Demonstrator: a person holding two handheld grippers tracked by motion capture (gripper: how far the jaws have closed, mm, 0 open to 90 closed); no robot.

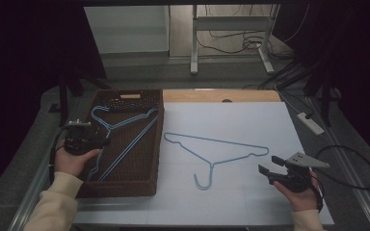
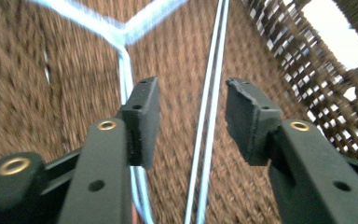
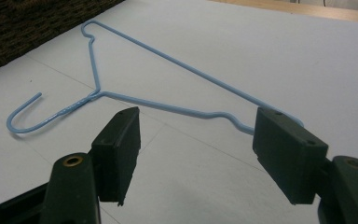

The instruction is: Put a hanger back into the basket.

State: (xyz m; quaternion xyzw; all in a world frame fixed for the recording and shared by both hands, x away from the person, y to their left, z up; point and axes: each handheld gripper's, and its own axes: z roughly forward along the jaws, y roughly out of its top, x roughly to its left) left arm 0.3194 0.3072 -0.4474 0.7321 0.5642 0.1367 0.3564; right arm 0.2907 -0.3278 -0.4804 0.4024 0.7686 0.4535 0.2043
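Observation:
A light blue wire hanger (image 1: 212,153) (image 3: 121,88) lies flat on the white table top (image 1: 231,120), hook toward the front. My right gripper (image 1: 268,168) (image 3: 196,154) stands open just right of the hanger's near shoulder, nothing between its jaws. More blue wire hangers (image 1: 120,132) (image 2: 209,93) lie in the brown woven basket (image 1: 151,144) at the left. My left gripper (image 1: 101,139) (image 2: 191,116) hovers open over the basket's left side, with two parallel hanger wires showing between its jaws and a hanger neck beside its left jaw.
The basket (image 2: 307,70) has a latticed far wall. A bare wooden strip (image 1: 221,95) runs along the table's far edge. A white power strip (image 1: 310,122) and cables lie right of the table. A metal stand (image 1: 231,33) is on the floor beyond.

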